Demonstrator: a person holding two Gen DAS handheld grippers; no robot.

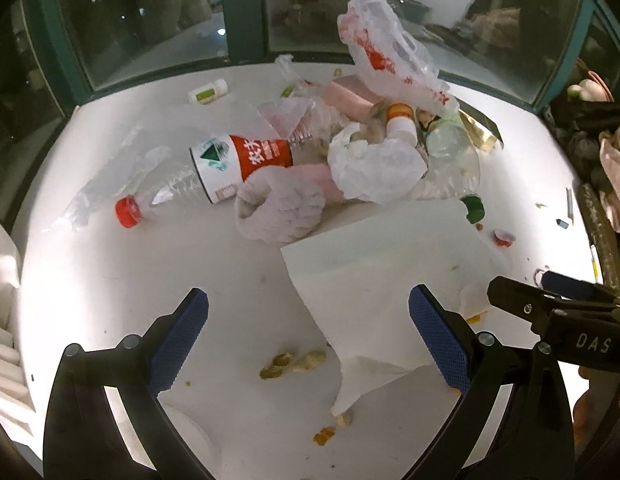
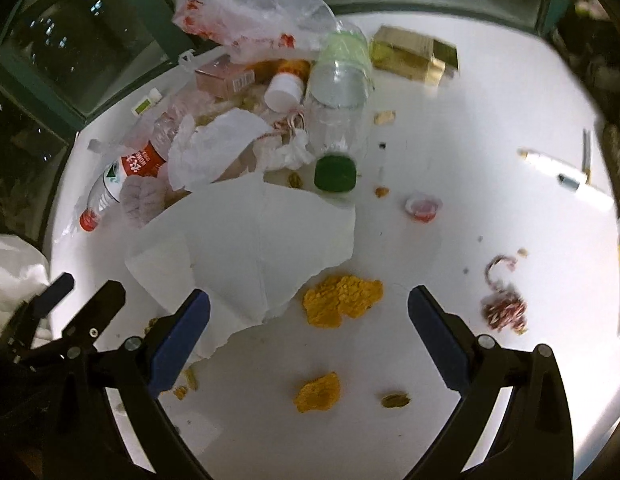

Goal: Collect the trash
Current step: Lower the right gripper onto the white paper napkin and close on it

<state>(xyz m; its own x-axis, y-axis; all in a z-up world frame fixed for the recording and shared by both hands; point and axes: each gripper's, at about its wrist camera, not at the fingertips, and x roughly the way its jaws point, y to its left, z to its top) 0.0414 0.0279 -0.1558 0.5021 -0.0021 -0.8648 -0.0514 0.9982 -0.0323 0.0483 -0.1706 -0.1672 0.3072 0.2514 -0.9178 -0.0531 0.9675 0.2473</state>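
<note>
- White worktop (image 1: 110,272) under you, strewn with rubbish, dark window glass (image 1: 158,32) behind it.
- Your left tongs (image 1: 309,312) are spread wide and empty, hovering over nut shells (image 1: 290,362) and the near corner of a white paper sheet (image 1: 382,264).
- Your right tongs (image 2: 309,308) are spread wide too, nothing between them; below lie two orange peel pieces, the larger (image 2: 340,300) just past the tips, the smaller (image 2: 318,392) nearer you.
- From the right view, that paper sheet (image 2: 246,240) sits just left of the larger peel, its edge reaching your left finger.
- To the right, a tangle of red-and-white string (image 2: 504,304) lies apart from the peel.
- Further out, a small red cup (image 2: 422,206) and a green bottle cap (image 2: 335,174).
- Beyond the sheet, a pale knitted glove (image 1: 278,208) rests against a clear bottle with a red label (image 1: 238,160), red cap pointing left.
- At the far side, the main heap: crumpled white plastic (image 1: 374,168), a pink box (image 1: 350,98), and a red-printed plastic bag (image 1: 386,52) rising on top.
- Off right at the back, a gold box (image 2: 414,54).
</note>
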